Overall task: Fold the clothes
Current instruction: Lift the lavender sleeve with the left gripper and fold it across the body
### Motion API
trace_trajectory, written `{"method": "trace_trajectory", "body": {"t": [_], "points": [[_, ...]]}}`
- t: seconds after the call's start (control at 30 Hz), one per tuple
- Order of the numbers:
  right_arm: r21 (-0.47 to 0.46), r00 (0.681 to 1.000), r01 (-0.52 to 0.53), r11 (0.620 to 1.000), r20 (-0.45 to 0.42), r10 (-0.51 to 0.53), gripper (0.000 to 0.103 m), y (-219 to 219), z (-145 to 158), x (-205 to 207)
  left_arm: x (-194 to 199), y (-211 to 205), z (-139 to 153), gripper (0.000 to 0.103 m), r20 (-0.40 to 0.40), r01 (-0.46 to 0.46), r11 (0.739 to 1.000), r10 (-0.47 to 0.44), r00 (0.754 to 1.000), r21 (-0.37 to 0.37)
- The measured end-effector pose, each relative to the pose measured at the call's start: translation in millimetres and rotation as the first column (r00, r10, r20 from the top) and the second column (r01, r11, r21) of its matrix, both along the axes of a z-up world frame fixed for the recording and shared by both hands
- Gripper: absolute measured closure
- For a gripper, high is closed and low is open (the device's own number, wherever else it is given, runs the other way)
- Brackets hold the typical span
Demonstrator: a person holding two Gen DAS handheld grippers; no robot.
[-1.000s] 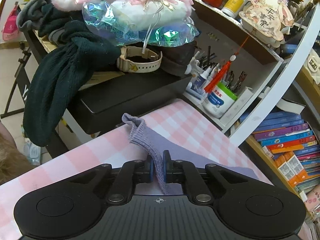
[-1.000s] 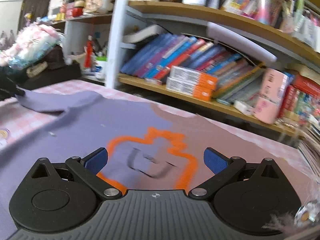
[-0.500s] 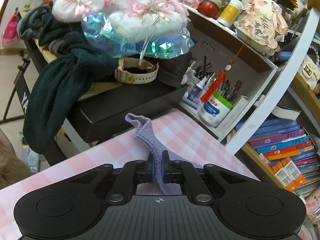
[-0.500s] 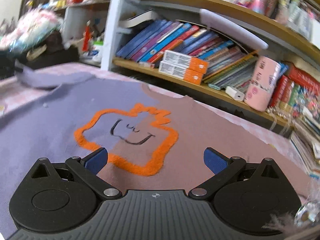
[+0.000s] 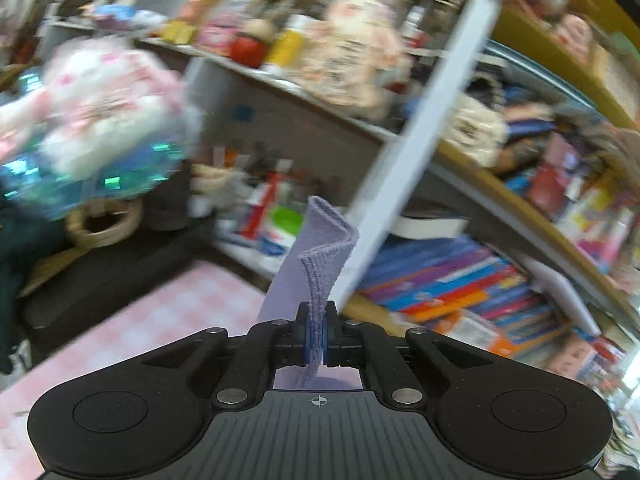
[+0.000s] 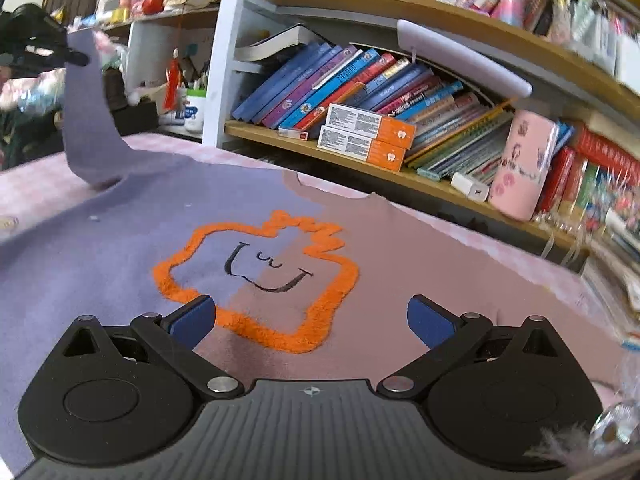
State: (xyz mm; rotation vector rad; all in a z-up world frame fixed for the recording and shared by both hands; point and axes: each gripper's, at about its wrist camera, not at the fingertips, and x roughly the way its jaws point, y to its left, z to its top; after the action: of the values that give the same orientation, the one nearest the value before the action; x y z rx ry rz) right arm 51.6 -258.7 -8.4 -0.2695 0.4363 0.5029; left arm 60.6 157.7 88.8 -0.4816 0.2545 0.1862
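Since the earlier frame, left gripper [image 5: 315, 334] is rising clear of the pink-checked tabletop [image 5: 152, 320], jaws clamping the ribbed cuff of the lilac sleeve [image 5: 316, 248], which is now hanging up off the cloth. Right gripper [image 6: 310, 318] is hovering, jaws wide and holding nothing, over the two-tone lilac and mauve sweatshirt with an orange outlined face [image 6: 256, 268], which is lying flat on the tabletop.

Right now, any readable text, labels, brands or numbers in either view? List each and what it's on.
Nothing reads clearly enough to quote.
Book spines: lettering too small.
Orange-and-white boxes: fine print, too small.
White tub: blue label, blurred.
Sweater: orange outline with a drawn face, no words.
Left wrist view: all shelf items motion-blurred, unreadable.
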Motion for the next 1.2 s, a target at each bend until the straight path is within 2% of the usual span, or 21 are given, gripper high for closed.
{"method": "trace_trajectory", "body": {"t": [0.2, 0.5, 0.8, 1.0, 1.1, 1.17, 1.2], "points": [[0.048, 1.000, 0.012, 0.999, -0.024, -0.011, 0.000, -7, 1, 3, 37, -64, 19, 0.100, 0.000, 0.128, 0.990, -0.128, 0.992, 0.062], [0.122, 0.996, 0.042, 0.992, -0.079, -0.033, 0.000, -20, 1, 12, 87, -159, 12, 0.100, -0.029, 0.318, 0.943, -0.317, 0.948, 0.094], [0.129, 0.996, 0.042, 0.991, -0.085, -0.031, 0.000, -22, 1, 12, 126, -239, -22, 0.100, -0.096, 0.443, 0.895, -0.437, 0.894, 0.049], [0.134, 0.995, 0.037, 0.990, -0.093, -0.024, 0.000, -24, 0, 15, 136, -265, -46, 0.099, -0.181, 0.514, 0.858, -0.506, 0.843, -0.003], [0.138, 0.995, 0.035, 0.990, -0.099, -0.021, 0.000, -24, 0, 17, 135, -267, -49, 0.090, -0.191, 0.538, 0.843, -0.532, 0.825, -0.024], [0.142, 0.995, 0.035, 0.989, -0.103, -0.020, 0.000, -25, -1, 17, 134, -267, -49, 0.076, -0.191, 0.551, 0.834, -0.547, 0.815, -0.038], [0.145, 0.994, 0.035, 0.989, -0.104, -0.020, 0.000, -26, -1, 18, 131, -266, -47, 0.063, -0.182, 0.555, 0.831, -0.552, 0.813, -0.041]]}}
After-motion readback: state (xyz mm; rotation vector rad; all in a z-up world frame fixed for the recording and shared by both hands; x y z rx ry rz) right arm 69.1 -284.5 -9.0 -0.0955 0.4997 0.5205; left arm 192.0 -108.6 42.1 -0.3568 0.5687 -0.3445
